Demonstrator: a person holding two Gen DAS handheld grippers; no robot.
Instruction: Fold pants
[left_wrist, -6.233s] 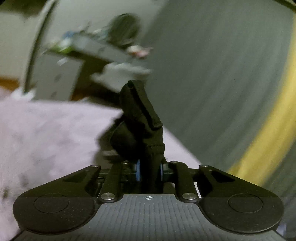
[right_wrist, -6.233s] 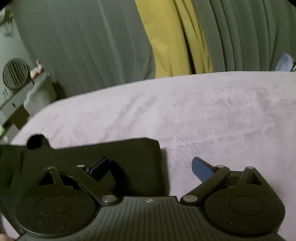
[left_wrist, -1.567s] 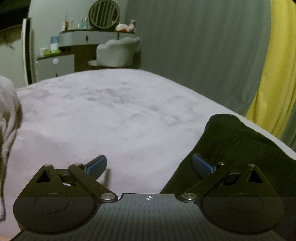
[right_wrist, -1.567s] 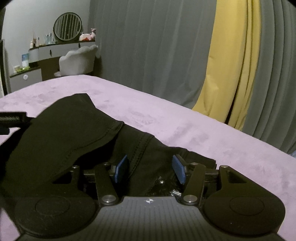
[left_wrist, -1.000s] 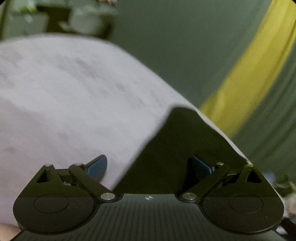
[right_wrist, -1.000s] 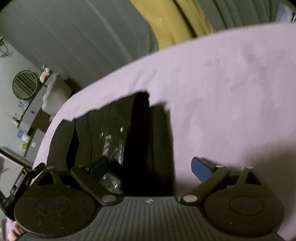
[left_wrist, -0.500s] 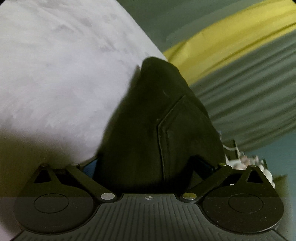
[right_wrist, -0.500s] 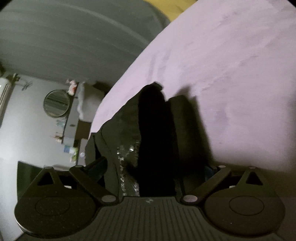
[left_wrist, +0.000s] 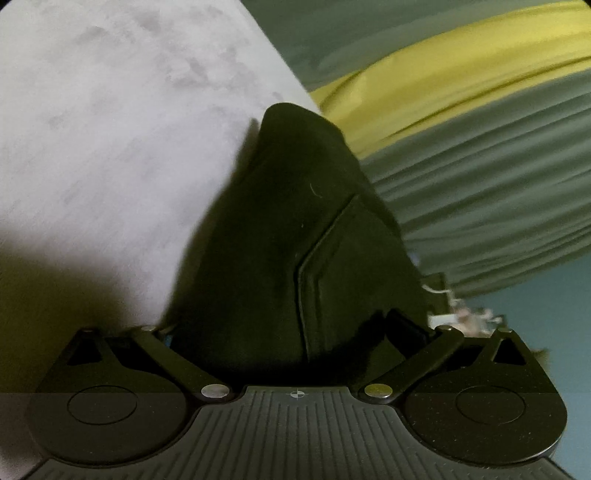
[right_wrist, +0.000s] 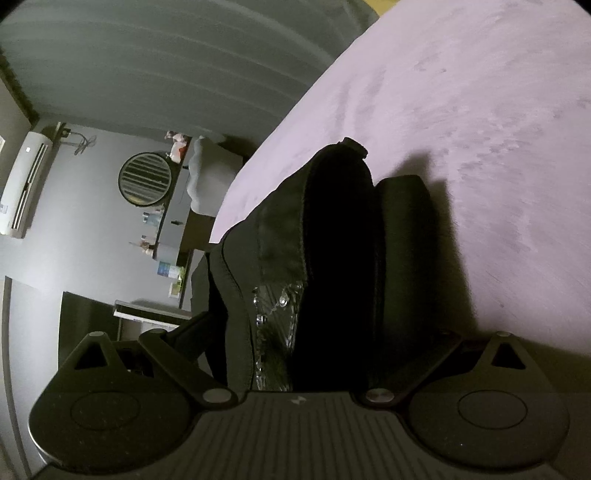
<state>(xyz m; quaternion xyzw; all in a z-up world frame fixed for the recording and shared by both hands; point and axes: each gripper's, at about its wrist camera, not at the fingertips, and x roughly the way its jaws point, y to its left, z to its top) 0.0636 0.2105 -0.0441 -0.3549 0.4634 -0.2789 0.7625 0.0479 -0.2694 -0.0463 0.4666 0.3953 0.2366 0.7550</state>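
- The bed (left_wrist: 110, 129), covered in a pale lilac plush spread, fills the upper left of the left wrist view and the upper right of the right wrist view; grey and yellow curtains (left_wrist: 461, 110) hang beyond it.
- The black pants (left_wrist: 288, 240) sit bunched in the lower centre of both views, rising in a dark mound over the bed; a stitched seam runs down the fabric in the left wrist view, and a sparkly trim shows at lower centre of the right wrist view.
- The left hand-held gripper (left_wrist: 295, 336) is spread wide, with the fabric lying between its fingers but not pinched.
- The right hand-held gripper (right_wrist: 306, 339) is likewise released, its fingers straddling the bundle.
- Judged from this, the step in hand is taking hold of the garment for a fold; nothing is grasped yet.
- The next move calls for each hand-held gripper to clench on a single edge, not a thick wad, then lift and carry it over evenly so the layers land flat.
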